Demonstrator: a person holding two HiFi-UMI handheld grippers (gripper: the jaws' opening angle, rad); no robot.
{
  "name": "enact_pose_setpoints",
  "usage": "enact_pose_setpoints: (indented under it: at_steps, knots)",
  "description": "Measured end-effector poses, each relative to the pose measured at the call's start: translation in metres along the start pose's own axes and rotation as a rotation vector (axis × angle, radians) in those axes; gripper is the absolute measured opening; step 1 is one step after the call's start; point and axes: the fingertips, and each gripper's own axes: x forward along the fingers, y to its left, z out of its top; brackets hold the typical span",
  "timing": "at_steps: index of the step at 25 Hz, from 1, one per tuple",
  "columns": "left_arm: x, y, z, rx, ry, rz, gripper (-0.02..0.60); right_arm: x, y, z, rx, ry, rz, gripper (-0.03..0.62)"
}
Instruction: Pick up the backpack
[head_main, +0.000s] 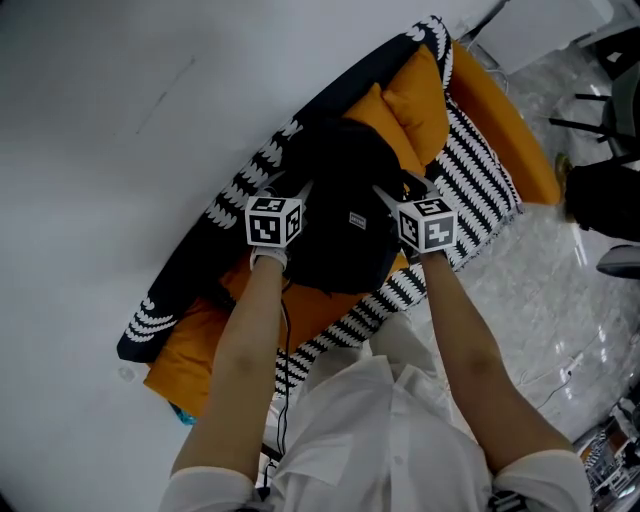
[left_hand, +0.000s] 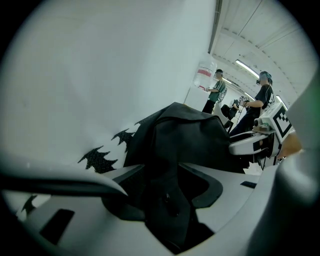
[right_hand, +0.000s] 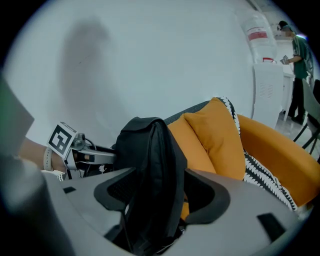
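A black backpack (head_main: 340, 210) stands upright on the orange seat of a sofa, against the backrest. My left gripper (head_main: 300, 197) is at its left side and my right gripper (head_main: 388, 197) at its right side, both pointing down at it. In the left gripper view the jaws (left_hand: 165, 192) stand wide with a fold of the backpack (left_hand: 185, 135) between them, not pinched. In the right gripper view the jaws (right_hand: 160, 195) also stand wide around the backpack's edge (right_hand: 150, 150), and orange shows in the gap beside the right pad.
The sofa has orange cushions (head_main: 415, 95) and a black-and-white patterned throw (head_main: 480, 180). A white wall (head_main: 120, 120) is behind it. A dark chair (head_main: 605, 195) stands on the floor at right. People (left_hand: 260, 100) and a water dispenser (right_hand: 267, 80) are farther off.
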Motion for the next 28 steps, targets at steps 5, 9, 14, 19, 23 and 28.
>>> enact_pose_setpoints:
  at_steps: [5, 9, 14, 19, 23, 28]
  knots:
    - [0.009, 0.003, 0.000, 0.035, 0.022, -0.009, 0.216, 0.005, 0.002, -0.002, -0.003, 0.009, 0.010, 0.287]
    - [0.019, 0.002, 0.001, 0.042, 0.032, -0.026, 0.216, 0.014, 0.009, -0.003, -0.016, 0.024, 0.023, 0.285]
    - [0.022, 0.002, 0.000, 0.026, 0.017, -0.023, 0.215, 0.020, 0.013, -0.006, -0.017, 0.022, 0.021, 0.246]
    - [0.022, 0.000, -0.007, -0.025, 0.010, -0.029, 0.212, 0.019, 0.012, -0.011, -0.051, 0.029, -0.001, 0.182]
    - [0.022, -0.003, -0.013, -0.043, 0.009, -0.028, 0.199, 0.019, 0.017, -0.014, -0.098, 0.033, 0.003, 0.122]
    - [0.016, -0.010, -0.022, -0.040, 0.011, -0.017, 0.155, 0.015, 0.024, -0.018, -0.114, 0.031, 0.017, 0.083]
